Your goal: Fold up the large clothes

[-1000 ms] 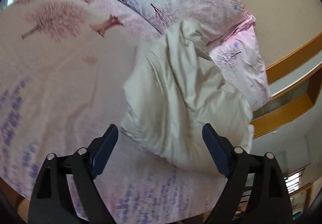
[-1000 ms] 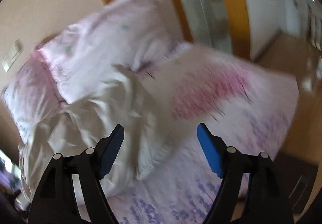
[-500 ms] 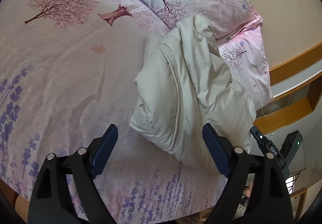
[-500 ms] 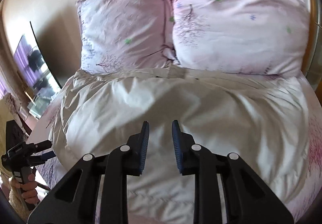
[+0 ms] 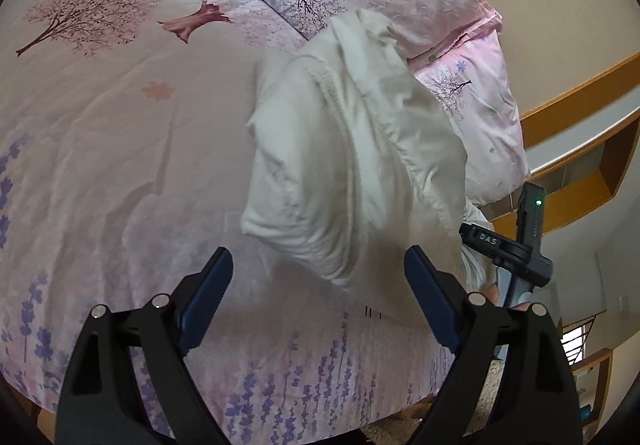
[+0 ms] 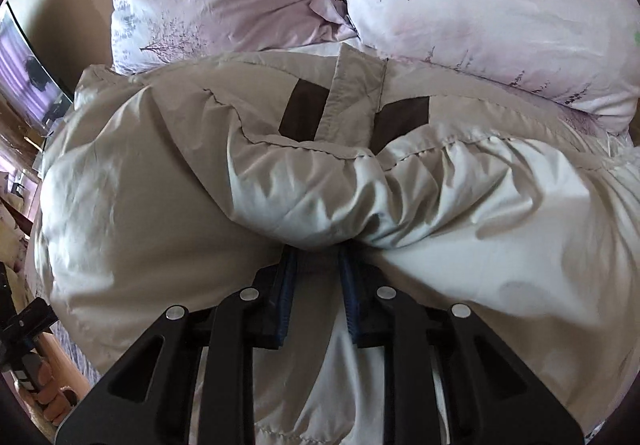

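A cream padded jacket (image 5: 352,149) lies bunched on the bed, against the pillows. My left gripper (image 5: 318,277) is open and empty, just short of the jacket's near edge. In the right wrist view the jacket (image 6: 160,213) fills the frame, with two dark patches beside a central strip. My right gripper (image 6: 318,261) is shut on a fold of the jacket, its tips buried under the puffed fabric. The right gripper also shows in the left wrist view (image 5: 508,249), at the jacket's right side.
The bed has a pink quilt (image 5: 100,117) with tree and lavender prints. Two pink pillows (image 6: 500,5) lean against the beige wall at the head. Wooden trim and a shelf (image 5: 580,149) stand to the right. The bed's front edge (image 5: 300,417) is close below.
My right gripper swung round to the jacket, closed, and now pinches a fold. The left gripper moved a little closer to the jacket and stays open.
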Available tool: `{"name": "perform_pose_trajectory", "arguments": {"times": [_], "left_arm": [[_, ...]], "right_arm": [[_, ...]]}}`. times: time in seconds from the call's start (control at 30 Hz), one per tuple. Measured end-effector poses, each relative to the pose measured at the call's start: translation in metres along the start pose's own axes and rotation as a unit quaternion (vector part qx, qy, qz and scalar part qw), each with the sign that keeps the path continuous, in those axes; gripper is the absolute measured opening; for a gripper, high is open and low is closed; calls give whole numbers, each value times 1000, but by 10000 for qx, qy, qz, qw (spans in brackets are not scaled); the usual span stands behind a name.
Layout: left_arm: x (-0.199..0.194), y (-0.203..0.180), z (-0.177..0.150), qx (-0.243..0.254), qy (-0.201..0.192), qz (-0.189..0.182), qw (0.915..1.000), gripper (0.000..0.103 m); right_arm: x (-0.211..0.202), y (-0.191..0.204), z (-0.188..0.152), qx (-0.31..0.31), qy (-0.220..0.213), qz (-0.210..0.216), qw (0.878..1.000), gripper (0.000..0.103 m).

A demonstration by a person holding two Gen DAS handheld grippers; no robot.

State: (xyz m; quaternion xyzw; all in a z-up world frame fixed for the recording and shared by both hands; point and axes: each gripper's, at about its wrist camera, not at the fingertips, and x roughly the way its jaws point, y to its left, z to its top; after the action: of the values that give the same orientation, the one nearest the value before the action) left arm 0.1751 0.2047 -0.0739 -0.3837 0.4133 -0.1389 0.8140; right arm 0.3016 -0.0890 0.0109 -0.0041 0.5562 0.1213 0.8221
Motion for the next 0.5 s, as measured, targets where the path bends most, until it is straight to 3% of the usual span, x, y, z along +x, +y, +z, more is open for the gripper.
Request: {"name": "perform_pose_trajectory", "arguments": {"times": [0.17,0.3,0.5], "left_arm": [[10,5,4,-184,25,21,9998,88],[19,10,11,-420,-15,-2,9991,88],[24,16,28,-765,-239,-49,9968,83]], "right_arm": [[-29,-8,-20,112,-351,117,9993,22],[-39,-14,-37,107,-579,-162,9981,21],[-16,-21,-35,115,-363,-185,9991,21]]}}
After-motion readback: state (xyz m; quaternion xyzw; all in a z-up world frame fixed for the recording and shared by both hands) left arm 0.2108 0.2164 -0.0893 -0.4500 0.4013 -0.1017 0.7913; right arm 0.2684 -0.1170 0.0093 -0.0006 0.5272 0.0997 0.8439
